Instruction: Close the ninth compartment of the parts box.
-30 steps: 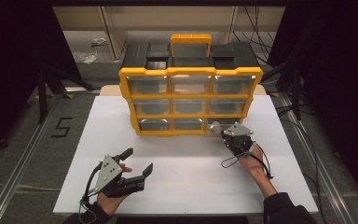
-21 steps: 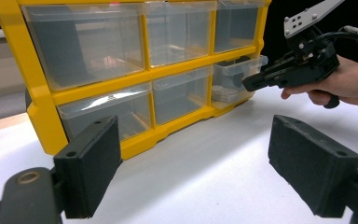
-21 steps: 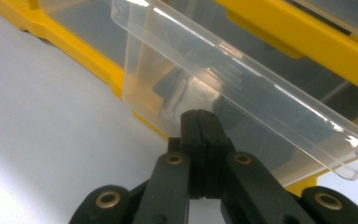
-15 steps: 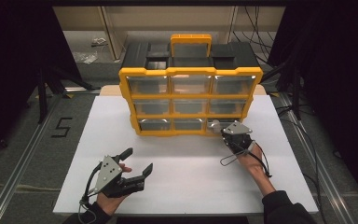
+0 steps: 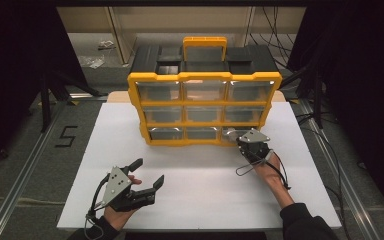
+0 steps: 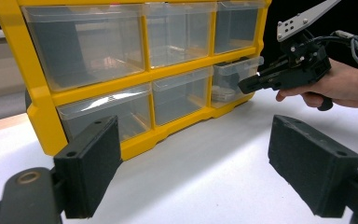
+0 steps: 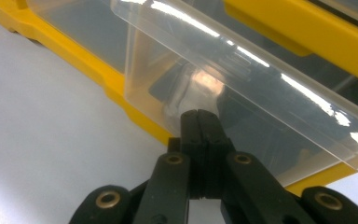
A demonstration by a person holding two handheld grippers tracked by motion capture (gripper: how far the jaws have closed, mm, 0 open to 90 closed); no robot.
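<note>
A yellow-framed organizer [image 5: 205,76] with clear drawers stands at the back of the white table. Its bottom right drawer [image 5: 230,134] sits pulled out a little from the frame. My right gripper [image 5: 240,142] is shut at that drawer's front, its jaw tips pinched on the small clear handle [image 7: 200,95]. From the left gripper view the same right gripper [image 6: 245,86] touches the protruding drawer [image 6: 228,74], which holds some small parts. My left gripper [image 5: 150,171] hovers low over the near left of the table, jaws wide apart and nothing between them [image 6: 200,172].
The white table top [image 5: 200,175] lies between my two hands. The organizer has a black top with a yellow carry handle [image 5: 204,46]. Dark curtains flank both sides, and cables [image 5: 325,150] run along the floor at the right edge.
</note>
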